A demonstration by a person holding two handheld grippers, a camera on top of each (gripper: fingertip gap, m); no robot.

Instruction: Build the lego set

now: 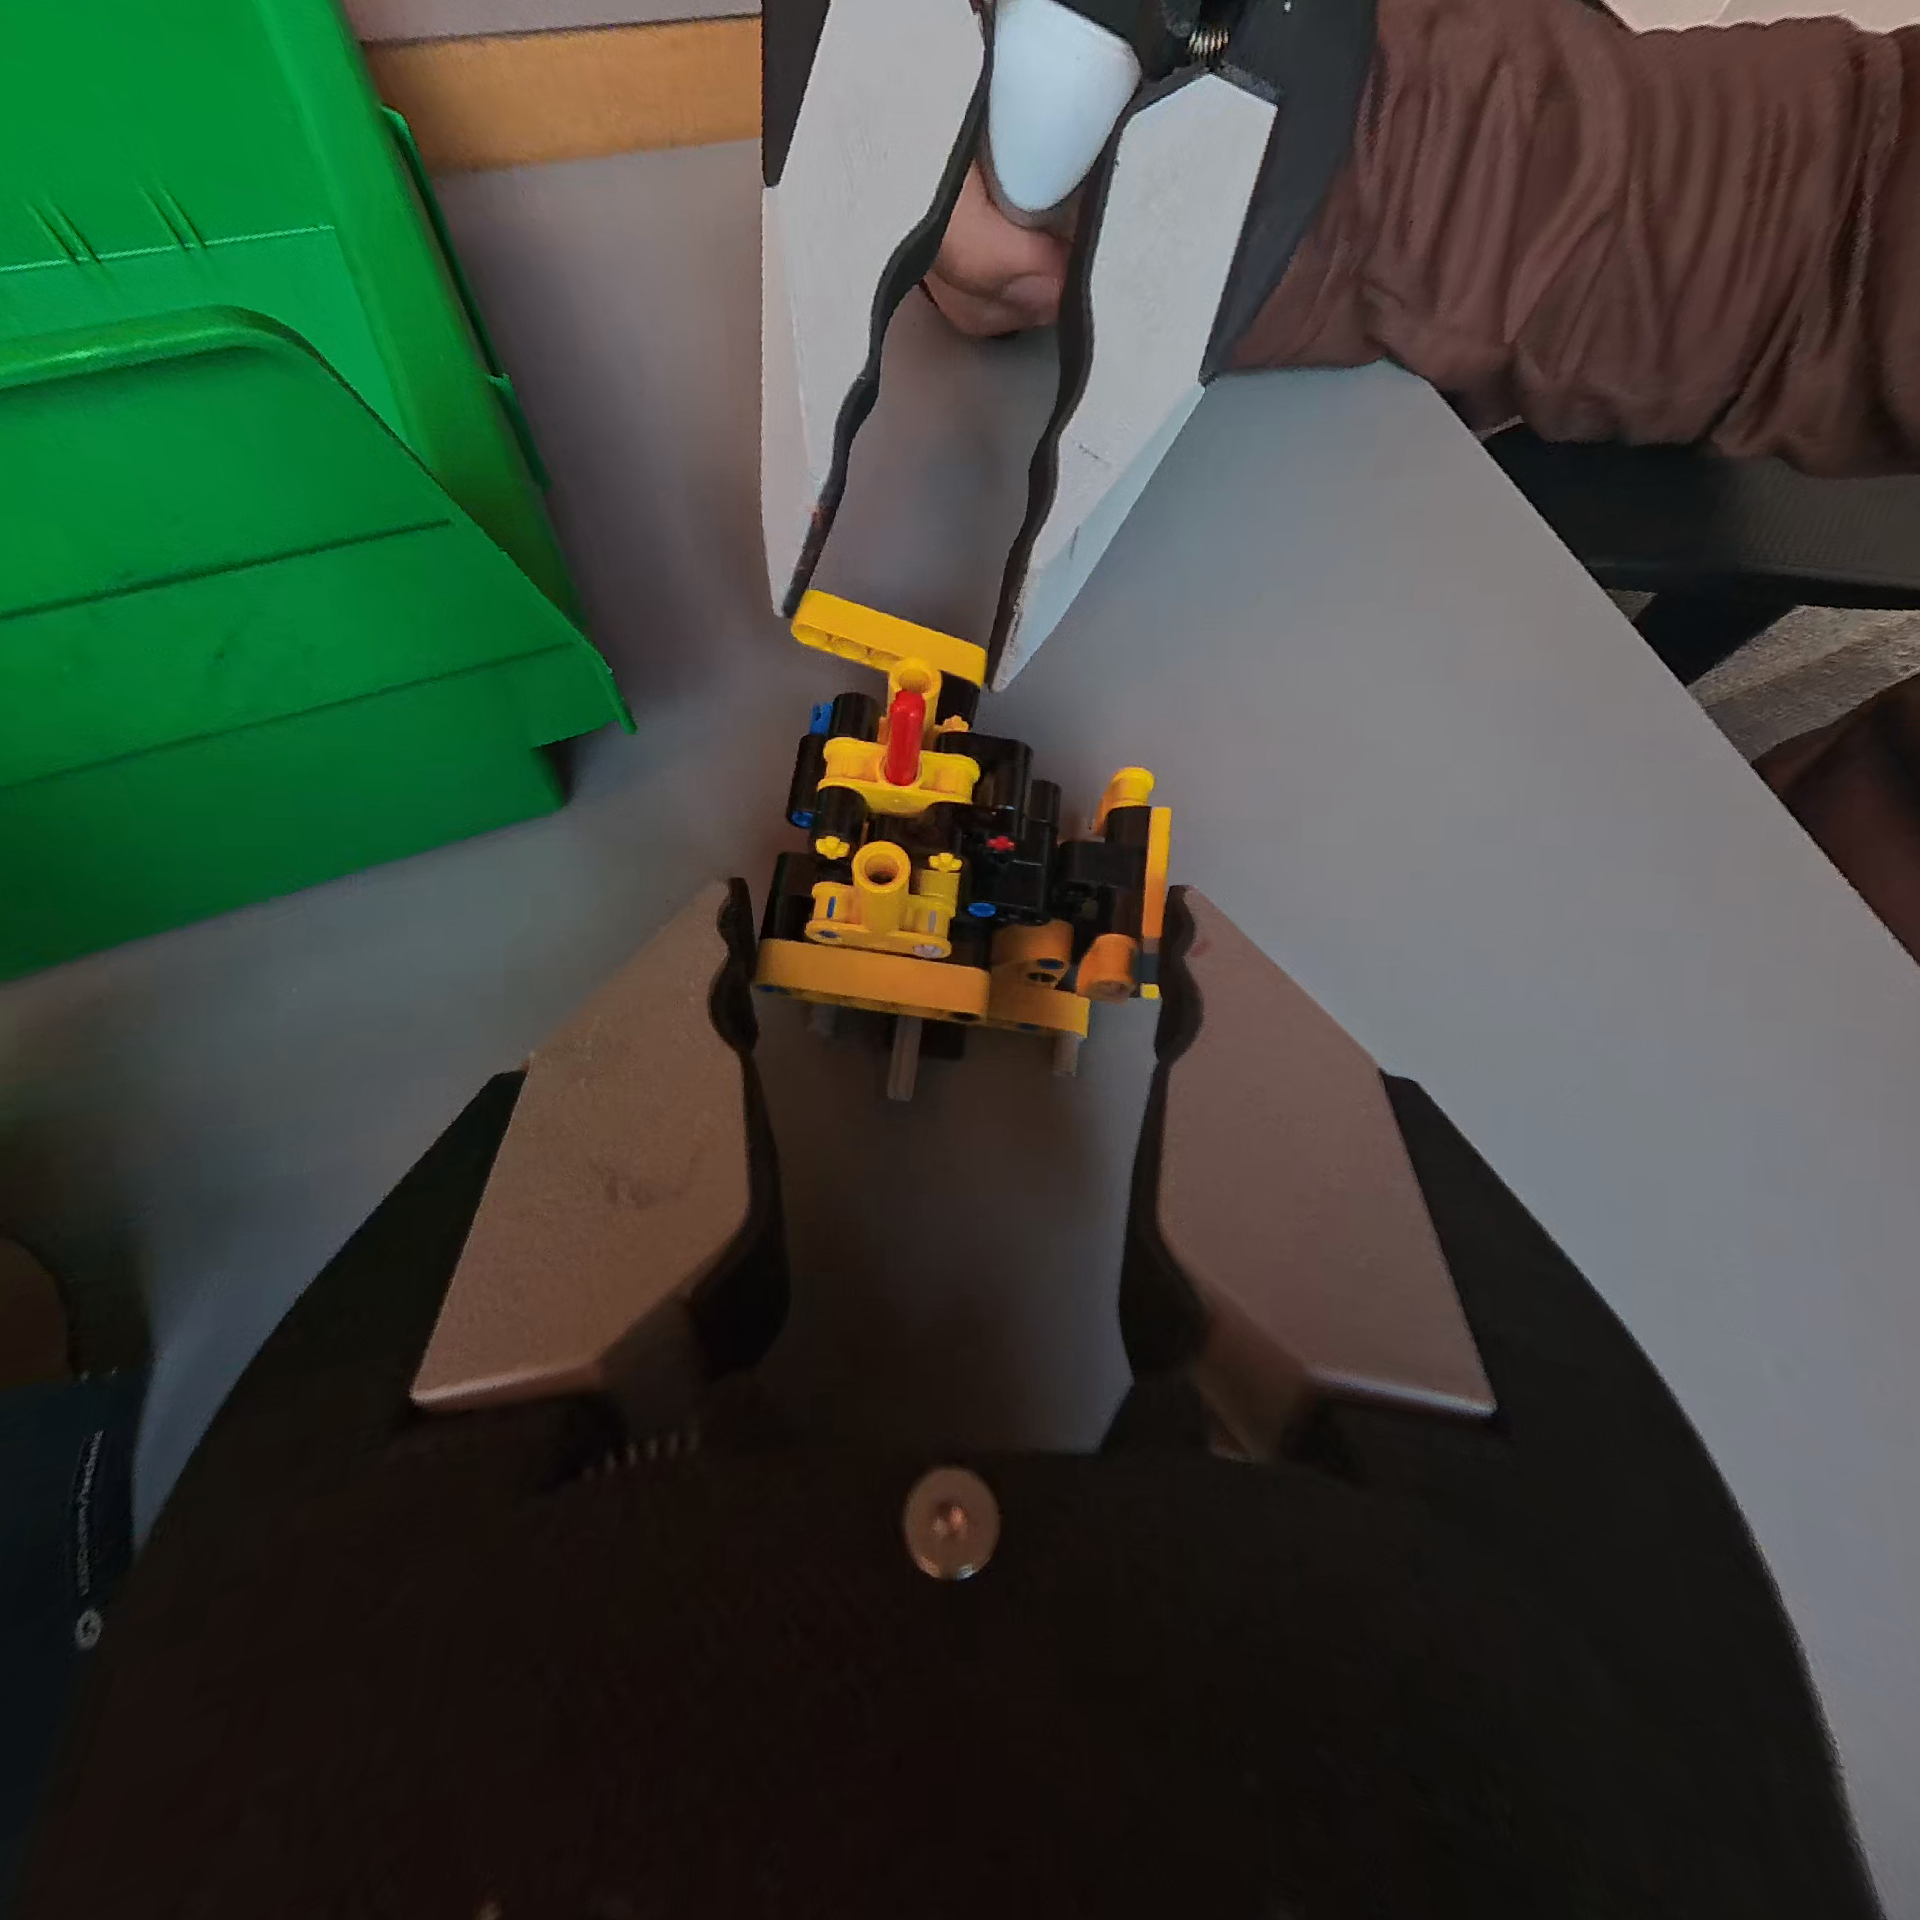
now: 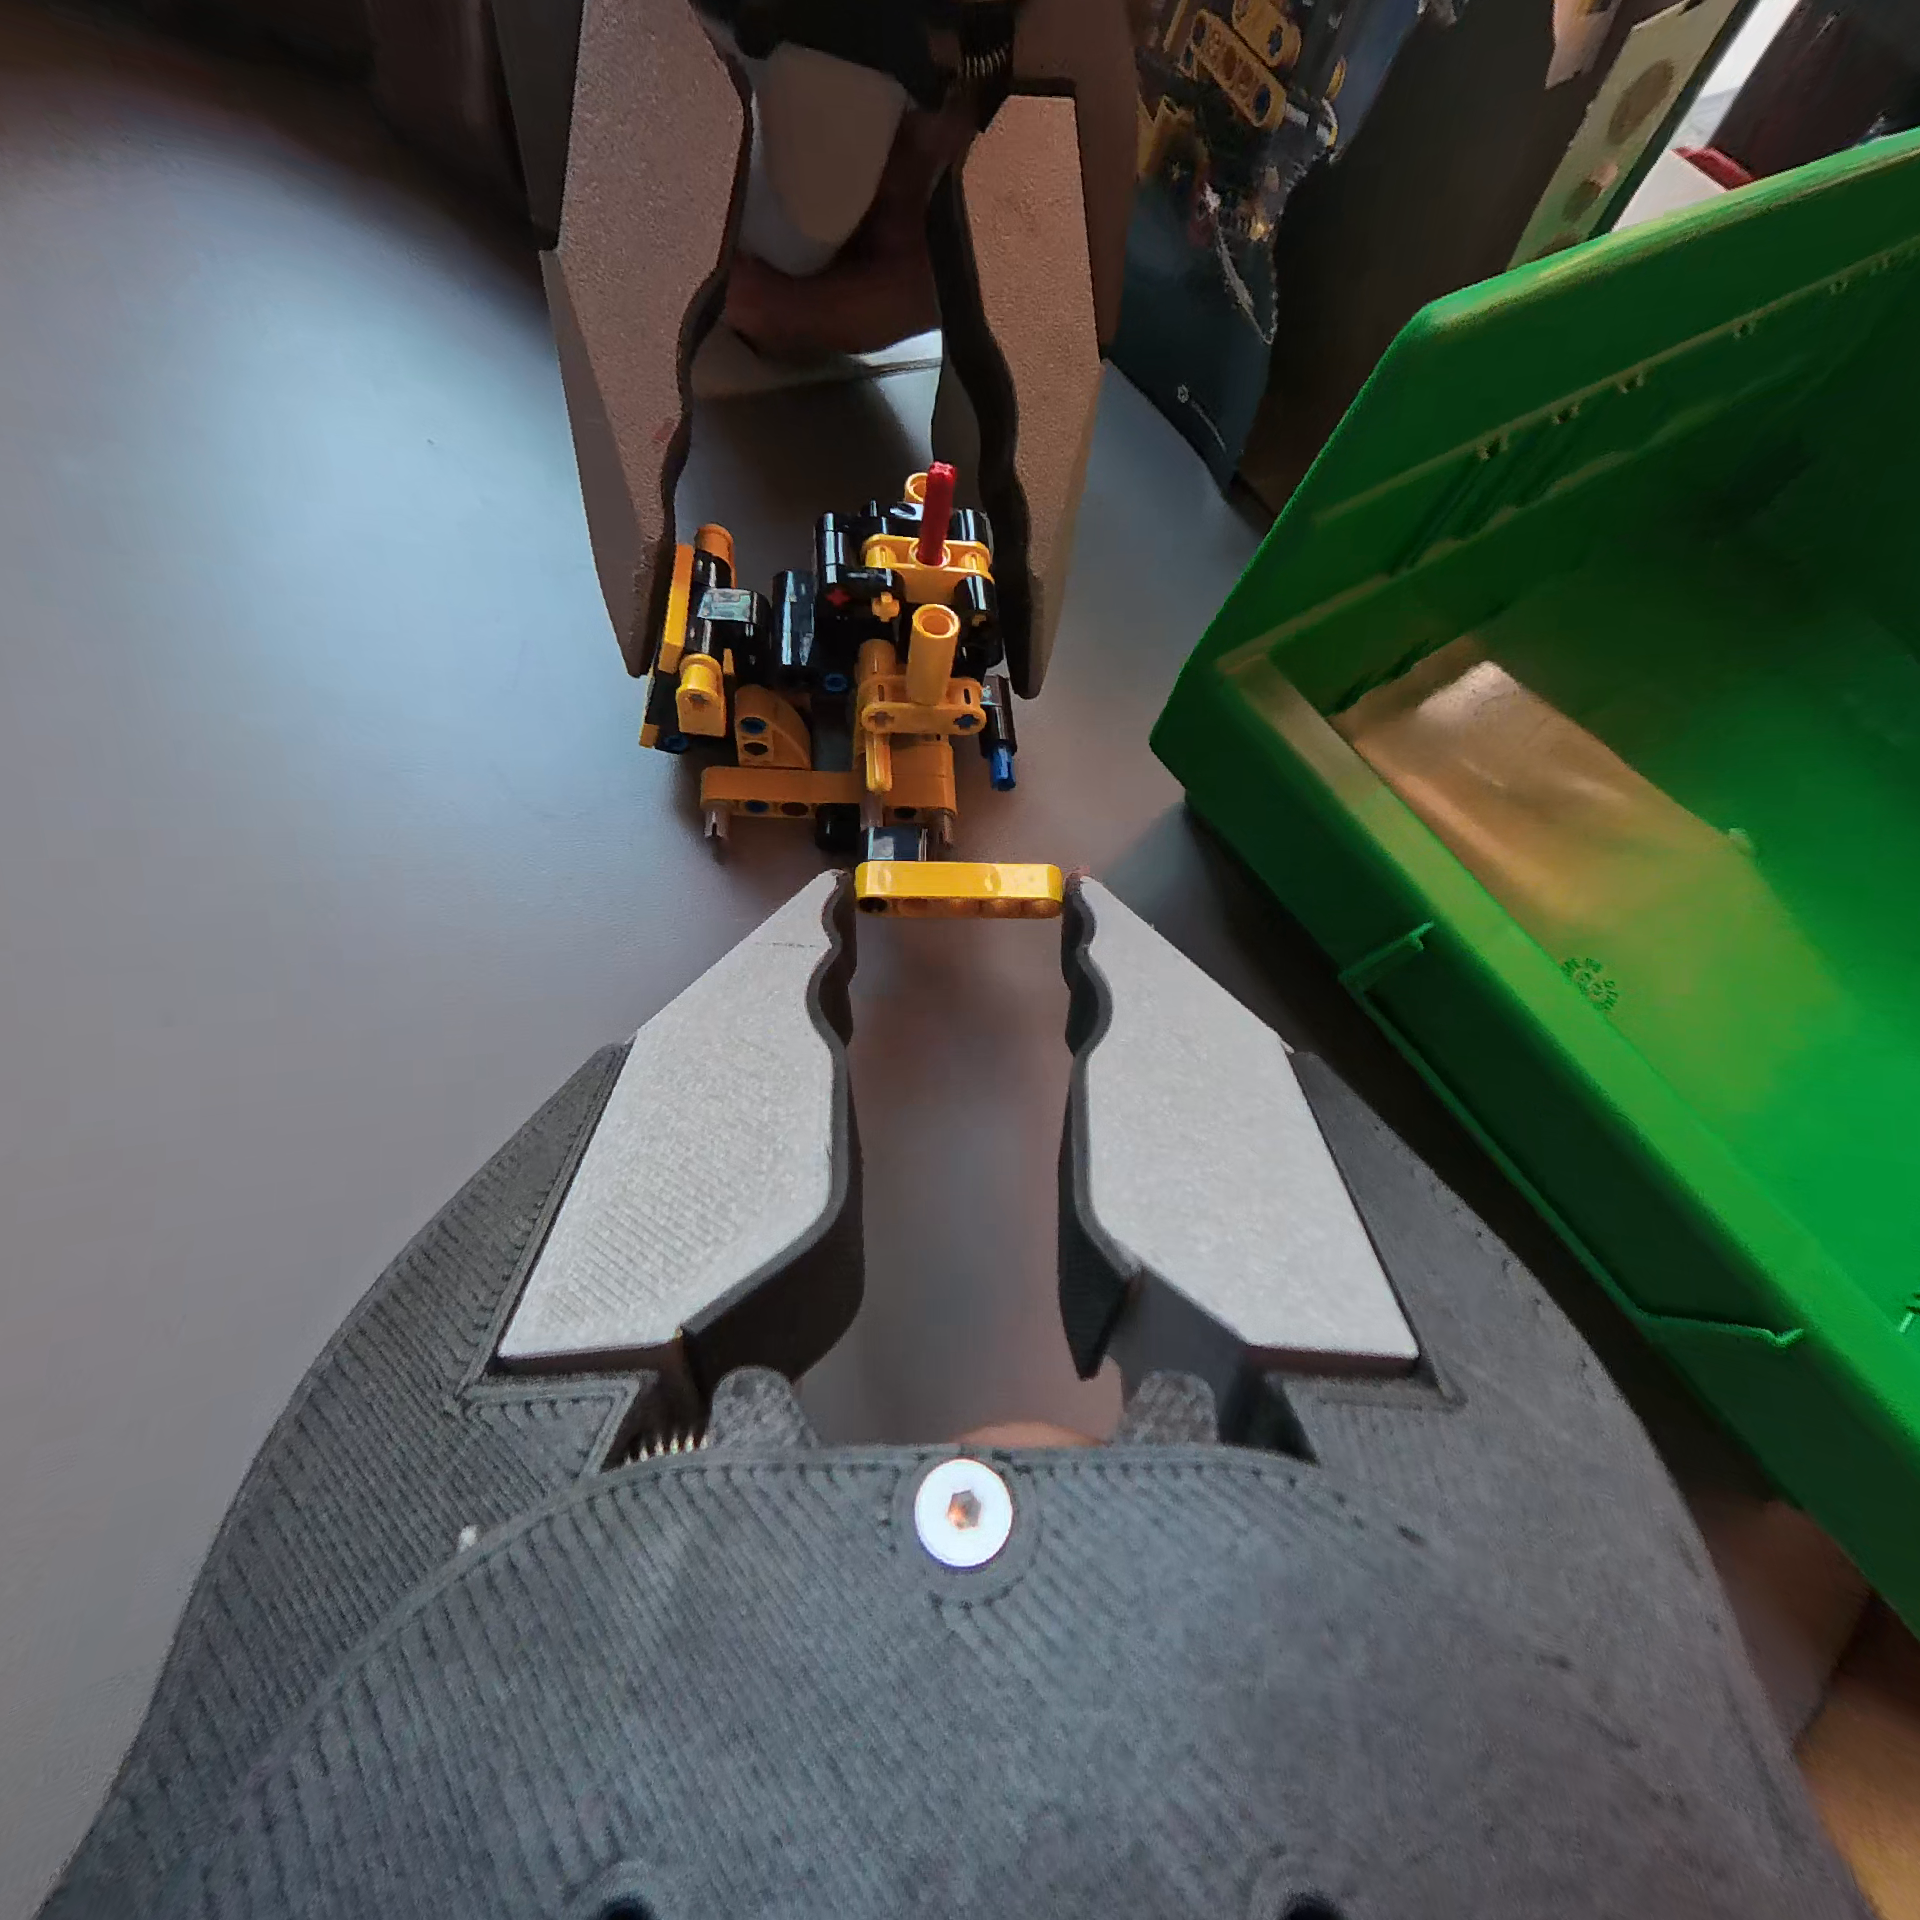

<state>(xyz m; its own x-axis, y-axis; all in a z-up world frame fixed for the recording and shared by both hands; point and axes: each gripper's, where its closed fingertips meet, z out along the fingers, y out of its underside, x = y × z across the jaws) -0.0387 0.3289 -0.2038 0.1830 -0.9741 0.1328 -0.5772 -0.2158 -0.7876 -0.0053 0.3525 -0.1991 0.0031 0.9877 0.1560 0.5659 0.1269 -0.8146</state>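
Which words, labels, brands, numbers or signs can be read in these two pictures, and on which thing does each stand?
Nothing is clear enough to quote.
Dark item, lower left in the left wrist view: small white print, blurred.
Green bin: small raised mark on its side, too small to read.
Dark box behind the bin: tiny round mark, unreadable.
Lego model, yellow beam: no writing shows.
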